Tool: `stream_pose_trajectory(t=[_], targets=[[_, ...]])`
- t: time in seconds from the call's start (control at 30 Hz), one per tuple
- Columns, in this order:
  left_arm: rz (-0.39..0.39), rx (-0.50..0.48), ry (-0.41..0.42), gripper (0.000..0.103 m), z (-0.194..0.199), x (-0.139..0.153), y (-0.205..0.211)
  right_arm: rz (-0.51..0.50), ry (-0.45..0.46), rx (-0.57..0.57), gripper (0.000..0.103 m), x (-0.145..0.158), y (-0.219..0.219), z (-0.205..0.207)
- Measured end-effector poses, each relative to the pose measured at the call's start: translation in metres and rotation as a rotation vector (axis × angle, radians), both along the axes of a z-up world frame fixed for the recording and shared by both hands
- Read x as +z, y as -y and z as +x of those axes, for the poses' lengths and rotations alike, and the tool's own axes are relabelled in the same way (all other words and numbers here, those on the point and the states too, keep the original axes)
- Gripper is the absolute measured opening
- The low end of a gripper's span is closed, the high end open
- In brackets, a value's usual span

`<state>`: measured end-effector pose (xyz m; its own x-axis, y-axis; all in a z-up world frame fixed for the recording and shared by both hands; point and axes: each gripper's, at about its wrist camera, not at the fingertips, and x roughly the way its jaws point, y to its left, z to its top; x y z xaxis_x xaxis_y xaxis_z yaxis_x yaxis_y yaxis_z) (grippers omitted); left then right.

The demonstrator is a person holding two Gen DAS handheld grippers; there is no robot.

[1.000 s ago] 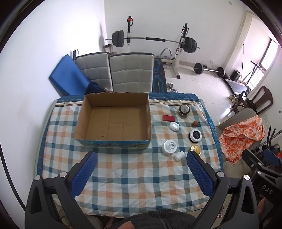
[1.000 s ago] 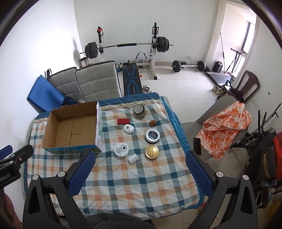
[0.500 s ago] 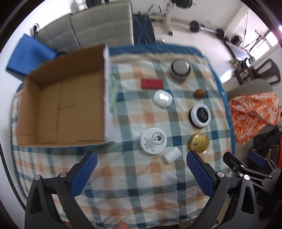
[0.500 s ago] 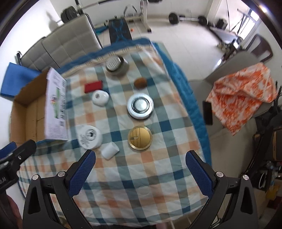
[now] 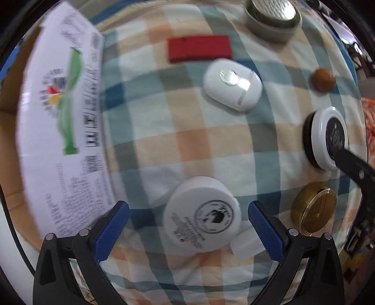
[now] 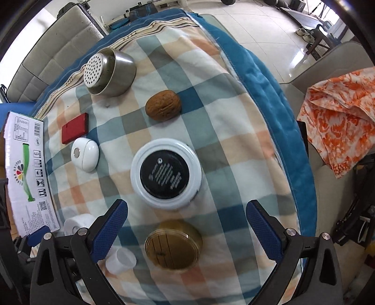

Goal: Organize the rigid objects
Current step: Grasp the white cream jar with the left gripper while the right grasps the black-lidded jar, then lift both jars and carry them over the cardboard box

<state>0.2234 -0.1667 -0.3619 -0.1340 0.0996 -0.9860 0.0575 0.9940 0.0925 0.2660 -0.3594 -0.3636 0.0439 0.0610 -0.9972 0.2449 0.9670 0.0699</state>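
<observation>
While its blue-padded jaws stand spread wide with nothing between the pads, the left gripper [image 5: 186,225] hangs low over the blue, orange and white checked tablecloth [image 5: 187,145], framing the round white plastic jar with a printed black emblem on its lid [image 5: 202,219]. A small white plastic cap [image 5: 246,244] lies touching that jar's near right side. To the left stands the white printed side of the cardboard box [image 5: 63,131]. Farther off lie a flat red rectangular block [image 5: 199,48] and a white oval plastic case [image 5: 233,84]; at the far right sits a perforated steel strainer cup [image 5: 273,18], with a brown walnut [image 5: 323,80], a white-rimmed black-topped round tin [image 5: 328,138] and a gold round metal tin [image 5: 314,211] down the right side.

In the right wrist view, the right gripper [image 6: 186,225] is likewise spread apart and holds nothing, poised above the gold tin [image 6: 173,246], with the white-rimmed tin [image 6: 166,173] just beyond it. The walnut [image 6: 163,105] and strainer cup [image 6: 109,71] lie farther away; the red block [image 6: 75,127], white case [image 6: 84,154], white jar [image 6: 77,223], small cap [image 6: 120,260] and box [image 6: 25,173] sit to the left.
</observation>
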Motion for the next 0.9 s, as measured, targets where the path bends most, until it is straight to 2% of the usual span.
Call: stream_pose_trajectory(t=[0.1, 0.13, 0.17, 0.23, 0.3, 0.33, 0.57, 0.8, 0.83, 0.9], targets=[[0.017, -0.024, -0.036, 0.101, -0.004, -0.012, 0.009, 0.02, -0.015, 0.013, 0.099, -0.012, -0.004, 0.016], [0.019, -0.023, -0.041, 0.093, -0.004, -0.016, 0.011, 0.023, -0.017, 0.015, 0.099, -0.015, -0.005, 0.02], [0.017, -0.02, -0.046, 0.078, -0.004, -0.02, 0.012, 0.025, -0.021, 0.016, 0.099, -0.019, -0.005, 0.024], [-0.013, -0.01, -0.078, 0.066, -0.008, -0.027, 0.013, 0.033, -0.039, 0.014, 0.094, -0.027, -0.006, 0.031], [-0.011, -0.009, -0.08, 0.066, -0.01, -0.026, 0.016, 0.06, -0.071, 0.018, 0.088, -0.039, -0.007, 0.036], [-0.015, -0.006, -0.075, 0.066, -0.01, -0.024, 0.018, 0.071, -0.085, 0.025, 0.079, -0.043, -0.008, 0.038], [-0.057, 0.002, -0.02, 0.066, 0.008, 0.002, 0.034, 0.028, -0.181, 0.098, 0.079, -0.048, -0.005, 0.024], [-0.072, 0.012, -0.041, 0.066, 0.002, -0.003, 0.041, 0.042, -0.209, 0.06, 0.079, -0.053, 0.02, 0.014], [-0.076, 0.019, -0.043, 0.067, 0.003, -0.017, 0.04, 0.042, -0.211, 0.054, 0.079, -0.054, 0.024, 0.014], [-0.073, 0.017, -0.048, 0.069, 0.004, -0.02, 0.044, 0.036, -0.213, 0.046, 0.079, -0.058, 0.025, 0.016]])
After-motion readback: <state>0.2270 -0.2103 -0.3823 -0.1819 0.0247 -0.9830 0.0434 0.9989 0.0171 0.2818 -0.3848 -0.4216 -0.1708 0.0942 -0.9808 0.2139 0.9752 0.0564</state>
